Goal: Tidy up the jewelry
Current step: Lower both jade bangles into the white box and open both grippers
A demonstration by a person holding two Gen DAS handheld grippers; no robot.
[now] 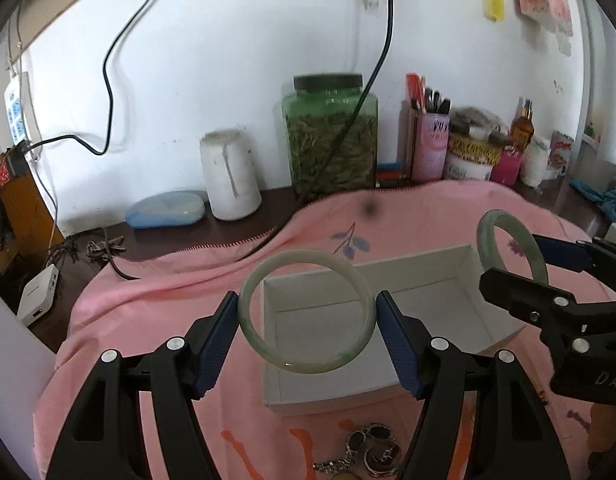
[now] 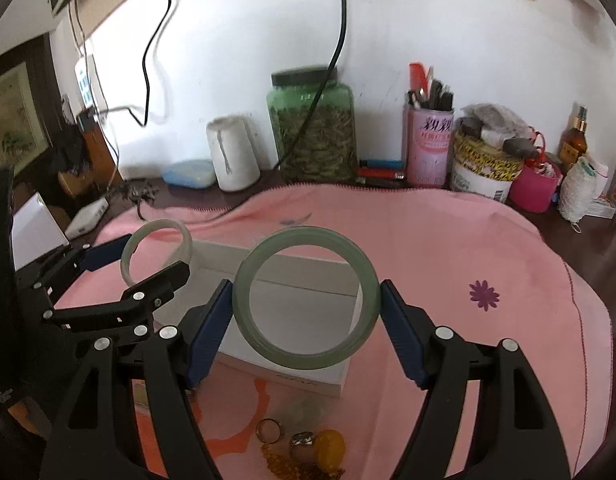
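My left gripper (image 1: 307, 312) is shut on a pale white-green jade bangle (image 1: 263, 276), held upright above the near edge of an open white box (image 1: 448, 300). My right gripper (image 2: 305, 300) is shut on a darker green jade bangle (image 2: 247, 276), also above the white box (image 2: 291, 372). Each gripper shows in the other's view: the right gripper (image 1: 512, 264) with its green bangle (image 1: 484, 236) at the right, the left gripper (image 2: 147, 260) with its pale bangle (image 2: 125, 256) at the left. Loose rings and a chain (image 1: 368, 448) lie on the pink cloth in front of the box, with a ring (image 2: 269, 430) and amber bead (image 2: 332, 446).
A pink cloth (image 1: 167, 312) covers the dark table. Along the back wall stand a white cup (image 1: 229, 176), a green jar (image 1: 330, 136), a pink pen holder (image 1: 430, 144), tubs and bottles (image 2: 488, 168). A blue case (image 1: 165, 210) and cables (image 1: 107, 80) are at the left.
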